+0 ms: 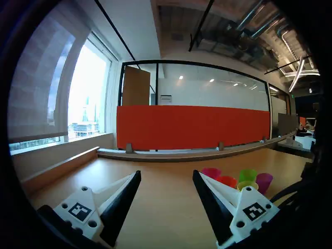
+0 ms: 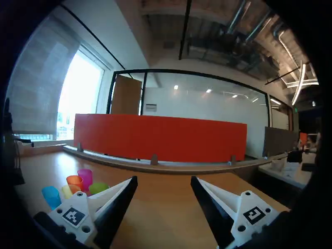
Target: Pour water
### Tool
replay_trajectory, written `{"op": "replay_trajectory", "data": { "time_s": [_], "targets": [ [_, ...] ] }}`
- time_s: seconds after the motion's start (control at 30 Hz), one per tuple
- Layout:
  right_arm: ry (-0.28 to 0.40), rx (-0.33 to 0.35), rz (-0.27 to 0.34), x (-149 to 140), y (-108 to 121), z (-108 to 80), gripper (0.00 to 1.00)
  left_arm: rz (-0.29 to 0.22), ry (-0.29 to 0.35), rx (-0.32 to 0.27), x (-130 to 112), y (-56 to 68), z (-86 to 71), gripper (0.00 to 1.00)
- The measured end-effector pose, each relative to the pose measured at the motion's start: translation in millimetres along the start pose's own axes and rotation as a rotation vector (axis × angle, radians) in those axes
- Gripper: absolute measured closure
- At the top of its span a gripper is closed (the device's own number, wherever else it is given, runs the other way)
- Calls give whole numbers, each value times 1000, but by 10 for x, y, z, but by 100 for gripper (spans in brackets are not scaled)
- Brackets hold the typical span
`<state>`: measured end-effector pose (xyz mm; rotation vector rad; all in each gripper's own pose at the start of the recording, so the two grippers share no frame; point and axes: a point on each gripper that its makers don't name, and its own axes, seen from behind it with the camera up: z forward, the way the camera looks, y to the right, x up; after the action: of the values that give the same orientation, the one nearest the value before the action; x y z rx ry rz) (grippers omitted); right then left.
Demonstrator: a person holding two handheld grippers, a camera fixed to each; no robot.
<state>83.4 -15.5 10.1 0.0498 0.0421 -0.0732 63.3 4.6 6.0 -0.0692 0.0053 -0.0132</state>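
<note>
In the left gripper view my left gripper [image 1: 167,176] is open above the wooden table [image 1: 166,207], nothing between its fingers. A cluster of small plastic cups stands to its right: pink [image 1: 211,172], orange [image 1: 227,180], green [image 1: 248,174], purple [image 1: 264,181] and a yellow one [image 1: 247,185] partly behind the right finger. In the right gripper view my right gripper [image 2: 164,182] is open and empty too. The same cups stand to its left: blue [image 2: 51,196], yellow [image 2: 69,191], orange [image 2: 75,181], pink [image 2: 85,177], green [image 2: 98,187]. I cannot tell whether any cup holds water.
An orange divider panel [image 1: 193,126] runs along the table's far edge, with a glass wall behind it. A bright window [image 1: 85,99] and a low wooden ledge [image 1: 58,166] lie to the left. Another desk with white things [image 2: 290,168] stands at the right.
</note>
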Motion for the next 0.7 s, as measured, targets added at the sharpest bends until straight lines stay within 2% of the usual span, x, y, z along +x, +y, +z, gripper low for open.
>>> {"op": "replay_trajectory", "data": {
  "time_s": [0.27, 0.6, 0.7],
  "targets": [
    [-16, -5, 6, 301, 34, 101, 0, 17, 3, -13, 353, 5, 94, 8],
    [-30, -9, 84, 671, 133, 254, 1, -16, -15, -34, 716, 18, 292, 8],
    [-26, -5, 100, 783, 151, 299, 1, -12, -12, -40, 851, 15, 334, 8]
  ]
}}
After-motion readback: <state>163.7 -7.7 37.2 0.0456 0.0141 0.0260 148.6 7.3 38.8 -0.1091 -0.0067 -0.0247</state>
